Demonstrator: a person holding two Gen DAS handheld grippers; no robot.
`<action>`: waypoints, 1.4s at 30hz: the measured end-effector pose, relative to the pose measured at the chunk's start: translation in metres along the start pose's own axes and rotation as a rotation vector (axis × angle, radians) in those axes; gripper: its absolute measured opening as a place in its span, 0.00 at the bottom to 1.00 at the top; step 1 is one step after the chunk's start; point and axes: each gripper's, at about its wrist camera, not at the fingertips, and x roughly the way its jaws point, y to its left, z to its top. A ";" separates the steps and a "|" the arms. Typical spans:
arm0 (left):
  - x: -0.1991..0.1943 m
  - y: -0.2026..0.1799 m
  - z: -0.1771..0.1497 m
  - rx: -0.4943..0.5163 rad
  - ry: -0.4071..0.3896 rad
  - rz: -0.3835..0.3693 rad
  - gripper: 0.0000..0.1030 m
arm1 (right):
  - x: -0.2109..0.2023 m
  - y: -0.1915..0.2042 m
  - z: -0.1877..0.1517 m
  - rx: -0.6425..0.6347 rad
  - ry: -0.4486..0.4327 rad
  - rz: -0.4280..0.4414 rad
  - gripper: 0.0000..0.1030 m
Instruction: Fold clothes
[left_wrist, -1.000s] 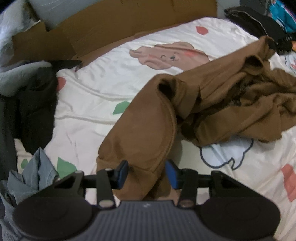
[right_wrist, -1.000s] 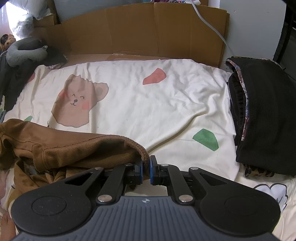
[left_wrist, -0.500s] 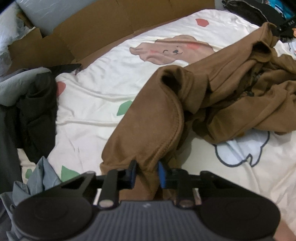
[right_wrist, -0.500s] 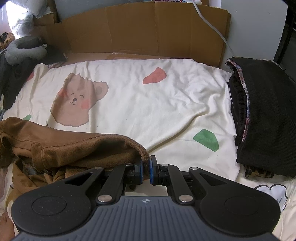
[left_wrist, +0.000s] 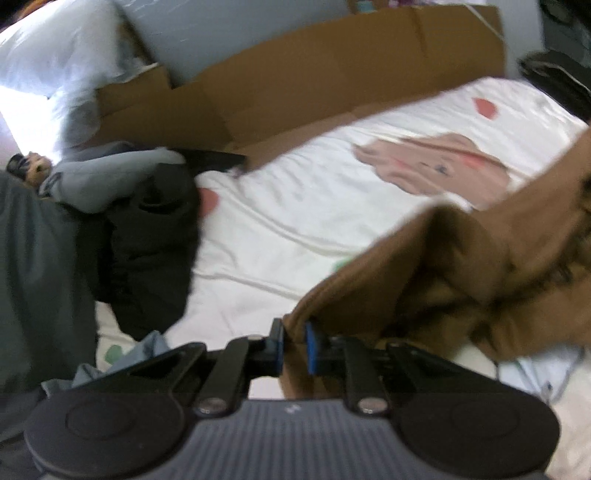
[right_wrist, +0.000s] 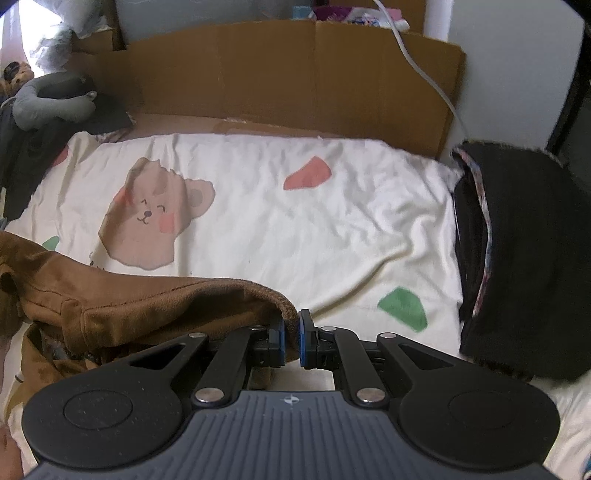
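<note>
Both grippers are clamped on the brown garment (right_wrist: 147, 306). My left gripper (left_wrist: 294, 345) has its jaws nearly closed, pinching a hem edge; my right gripper (right_wrist: 291, 341) is closed down on a thick rolled edge at the other end. The garment hangs bunched between them over the white printed sheet (right_wrist: 295, 229), the middle slumped and twisted, not flat, not folded. The left view is blurred, so I can't tell which part of the garment that edge belongs to.

My judgement is that the step is spreading it out. To do it well I keep both pinches tight, pull the two ends apart until the slack goes, hold them level, then lay it on the open sheet, clear of the black stack (right_wrist: 524, 258) on the right and the dark pile (left_wrist: 147, 251) on the left. The risk is fabric slipping out of a shallow pinch.
</note>
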 end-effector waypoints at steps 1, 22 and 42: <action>0.004 0.004 0.004 -0.018 0.001 0.010 0.12 | 0.001 0.000 0.004 -0.008 -0.001 -0.002 0.05; 0.126 0.053 0.068 -0.287 0.131 0.006 0.12 | 0.094 -0.036 0.072 -0.025 0.081 -0.099 0.05; 0.192 0.064 0.095 -0.358 0.194 0.000 0.12 | 0.185 -0.043 0.158 -0.025 0.084 -0.128 0.05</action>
